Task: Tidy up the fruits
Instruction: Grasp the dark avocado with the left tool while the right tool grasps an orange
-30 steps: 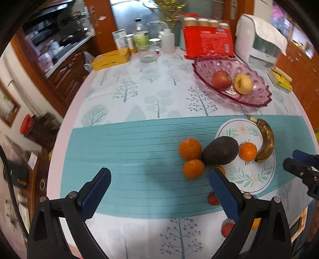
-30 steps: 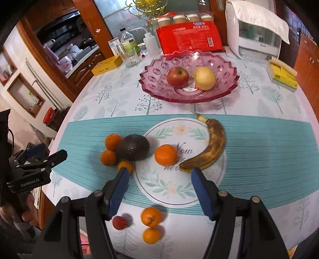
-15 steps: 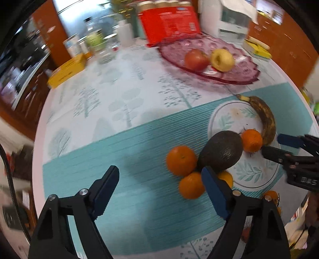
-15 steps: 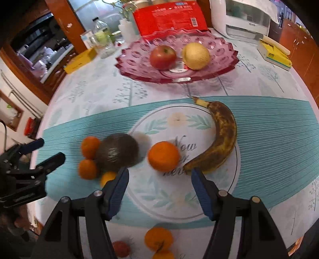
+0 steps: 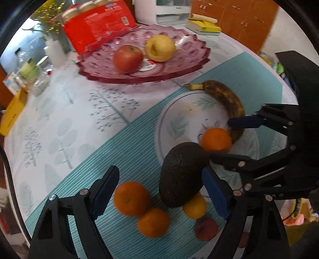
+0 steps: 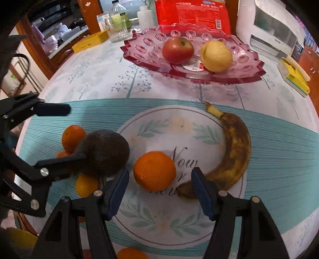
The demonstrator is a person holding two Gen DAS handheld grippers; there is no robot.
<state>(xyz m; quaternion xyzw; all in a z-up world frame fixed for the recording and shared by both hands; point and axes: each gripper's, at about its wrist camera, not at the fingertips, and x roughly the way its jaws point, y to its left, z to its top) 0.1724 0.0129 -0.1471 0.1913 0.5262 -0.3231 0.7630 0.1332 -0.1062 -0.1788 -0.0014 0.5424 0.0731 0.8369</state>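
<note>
My left gripper is open, its fingers on either side of a dark avocado and an orange on the teal cloth. My right gripper is open, straddling an orange on the white printed circle, with a brown-spotted banana to its right. The avocado lies to its left. A pink glass fruit dish at the back holds a red apple and a yellow pear.
More small oranges and a small red fruit lie near the table's front edge. A red packet, bottles, a yellow box, a white appliance and a yellow sponge pack stand at the back.
Both grippers have moved forward and lower toward the fruit. The left now straddles the avocado and an orange; the right now straddles the orange on the printed circle.
</note>
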